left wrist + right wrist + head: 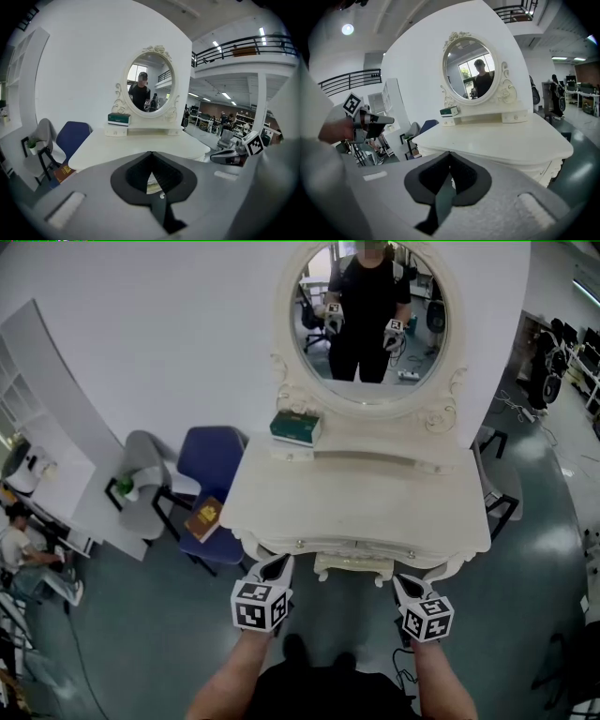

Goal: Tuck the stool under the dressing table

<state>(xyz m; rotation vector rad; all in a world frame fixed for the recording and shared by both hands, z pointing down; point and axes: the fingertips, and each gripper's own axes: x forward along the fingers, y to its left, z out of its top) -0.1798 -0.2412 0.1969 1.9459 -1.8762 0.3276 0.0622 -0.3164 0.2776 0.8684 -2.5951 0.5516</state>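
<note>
I see the cream carved stool [354, 567] under the white dressing table [375, 507], between my left gripper [275, 566] and right gripper [405, 585]. Both are closed and empty.

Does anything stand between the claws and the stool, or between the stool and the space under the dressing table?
Nothing visible does. The stool seems already tucked under the dressing table, with only its front edge showing. The left claw and right claw are shut and empty to either side of it, with only floor in front.
</note>
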